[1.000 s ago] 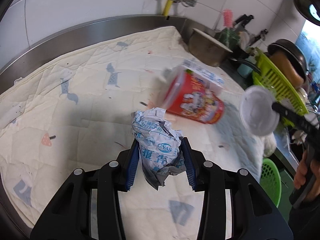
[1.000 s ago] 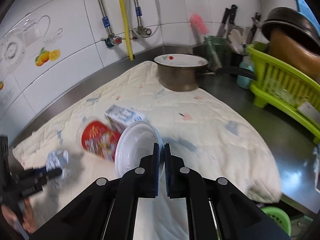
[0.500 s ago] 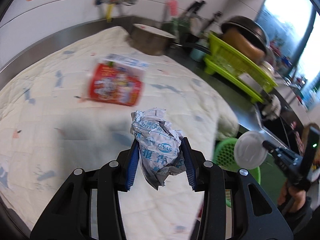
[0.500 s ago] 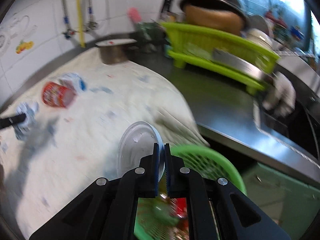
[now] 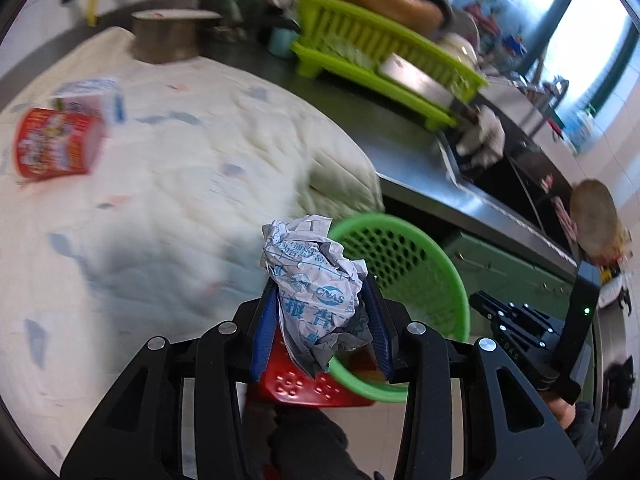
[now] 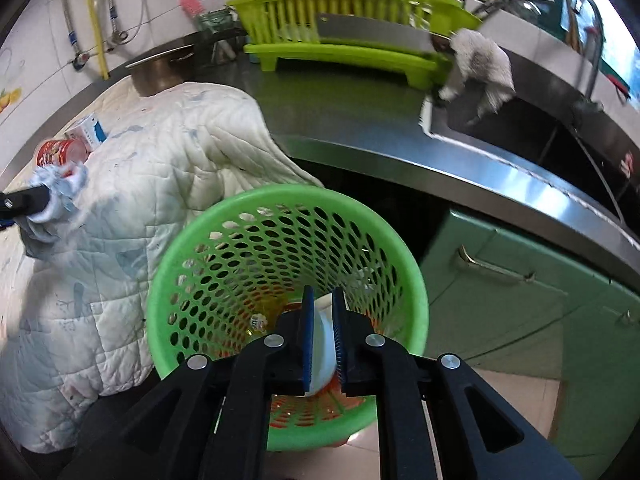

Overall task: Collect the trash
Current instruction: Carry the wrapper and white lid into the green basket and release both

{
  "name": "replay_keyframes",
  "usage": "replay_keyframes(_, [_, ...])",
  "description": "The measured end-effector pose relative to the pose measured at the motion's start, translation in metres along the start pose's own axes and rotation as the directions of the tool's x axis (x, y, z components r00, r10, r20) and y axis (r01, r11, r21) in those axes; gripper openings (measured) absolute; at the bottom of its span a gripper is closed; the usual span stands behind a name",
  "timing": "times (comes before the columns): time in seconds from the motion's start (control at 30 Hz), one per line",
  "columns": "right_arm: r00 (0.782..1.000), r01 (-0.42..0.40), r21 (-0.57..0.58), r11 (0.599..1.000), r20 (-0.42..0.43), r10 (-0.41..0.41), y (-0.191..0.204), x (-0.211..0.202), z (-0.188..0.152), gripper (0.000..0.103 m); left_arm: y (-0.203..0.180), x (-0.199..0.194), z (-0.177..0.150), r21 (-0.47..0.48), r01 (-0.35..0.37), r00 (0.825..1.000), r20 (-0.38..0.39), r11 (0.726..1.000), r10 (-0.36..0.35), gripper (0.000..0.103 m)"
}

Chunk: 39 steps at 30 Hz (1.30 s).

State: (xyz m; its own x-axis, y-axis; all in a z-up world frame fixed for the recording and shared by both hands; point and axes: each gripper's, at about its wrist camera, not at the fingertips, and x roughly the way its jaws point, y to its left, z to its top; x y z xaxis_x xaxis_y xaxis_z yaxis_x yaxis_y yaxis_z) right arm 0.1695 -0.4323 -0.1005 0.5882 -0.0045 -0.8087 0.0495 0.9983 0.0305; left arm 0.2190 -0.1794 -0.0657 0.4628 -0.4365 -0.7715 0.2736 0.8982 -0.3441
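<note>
My left gripper (image 5: pixel 320 288) is shut on a crumpled white-and-blue paper wad (image 5: pixel 316 280) and hangs at the near rim of a green perforated waste basket (image 5: pixel 460 292). Seen from the right wrist, that wad (image 6: pixel 56 196) hovers over the quilt's edge. My right gripper (image 6: pixel 323 296) points down into the basket (image 6: pixel 240 260); its jaws are opening, and the white plastic lid (image 6: pixel 322 344) sits loose and low between the pads. A red instant-noodle cup (image 5: pixel 56 144) and a small white-blue carton (image 5: pixel 92 96) lie on the quilted cloth (image 5: pixel 180 160).
The basket stands on the floor below the steel counter edge, with something red (image 5: pixel 304 384) beside it. On the counter are a lidded pot (image 5: pixel 168 40), a lime dish rack (image 6: pixel 340 20) holding a cleaver (image 6: pixel 372 34), and a sink (image 6: pixel 520 128) with a rag on its rim.
Both grippers have swung from over the quilt to the basket. The right one has dropped into its mouth, and the lid has slid down between its parting pads. The left still grips the wad.
</note>
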Motion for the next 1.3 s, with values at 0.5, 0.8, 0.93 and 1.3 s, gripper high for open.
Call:
replay_keyframes(0.5, [0.997,-0.045,0.042,0.998,0.058,0.042,-0.025,-0.026,-0.014,0.038,-0.063,0.069,-0.016,0.078,0.04,0.99,-0.137,0.996,-0.03,0.045])
replay_keyframes(0.8, [0.996,-0.047,0.035,0.998,0.083,0.044,-0.026,-0.039,-0.016,0.044,-0.072,0.075,-0.022,0.094,0.057,0.987,-0.157,0.994,-0.042,0.054])
replay_keyframes(0.93, [0.994,-0.044,0.031,0.999,0.098,0.041,-0.023,-0.044,-0.014,0.047,-0.07,0.071,-0.022,0.094,0.068,0.987,-0.154,0.993,-0.053,0.058])
replay_keyframes(1.3, [0.991,-0.054,0.001,0.999,0.125,0.053,-0.008,-0.057,-0.007,0.052,-0.057,0.046,-0.016,0.095,0.061,0.992,-0.113,0.994,-0.05,0.062])
